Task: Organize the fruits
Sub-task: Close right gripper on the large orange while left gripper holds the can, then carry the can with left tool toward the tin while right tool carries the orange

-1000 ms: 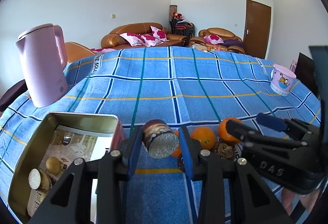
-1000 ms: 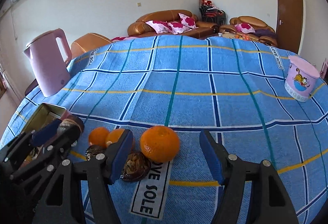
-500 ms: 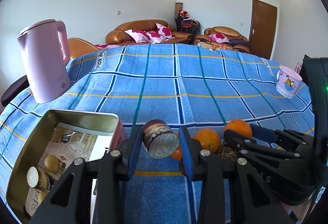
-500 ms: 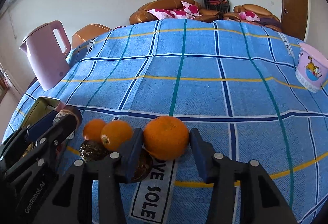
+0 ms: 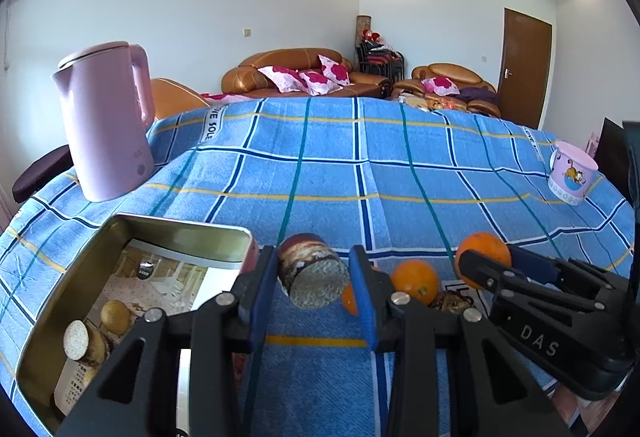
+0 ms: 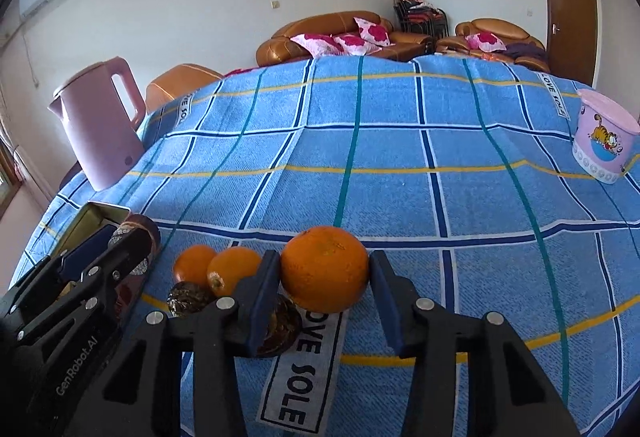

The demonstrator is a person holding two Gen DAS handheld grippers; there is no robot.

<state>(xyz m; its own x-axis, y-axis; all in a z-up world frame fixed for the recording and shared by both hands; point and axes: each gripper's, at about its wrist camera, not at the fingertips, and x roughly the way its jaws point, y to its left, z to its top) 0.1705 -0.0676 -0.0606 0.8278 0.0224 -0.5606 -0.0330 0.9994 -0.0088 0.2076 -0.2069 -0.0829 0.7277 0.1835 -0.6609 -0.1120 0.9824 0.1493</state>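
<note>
My left gripper (image 5: 314,287) is shut on a brown cut fruit piece (image 5: 312,275) with a pale speckled cut face, held just right of an open metal tin (image 5: 176,233). The tin holds several similar pieces (image 5: 86,339). My right gripper (image 6: 324,285) is shut on a large orange (image 6: 324,269), raised a little off the cloth. Two smaller oranges (image 6: 218,267) and two dark brown fruits (image 6: 186,299) lie left of it. In the left wrist view the right gripper (image 5: 486,263) holds the orange (image 5: 482,255) at the right.
A pink kettle (image 5: 106,121) stands at the back left of the blue checked tablecloth (image 6: 380,165). A pink cartoon cup (image 6: 604,147) stands at the far right. Brown sofas (image 5: 304,77) sit behind the table.
My right gripper has closed onto the large orange and lifted it slightly. My left gripper keeps hold of the cut fruit piece beside the tin.
</note>
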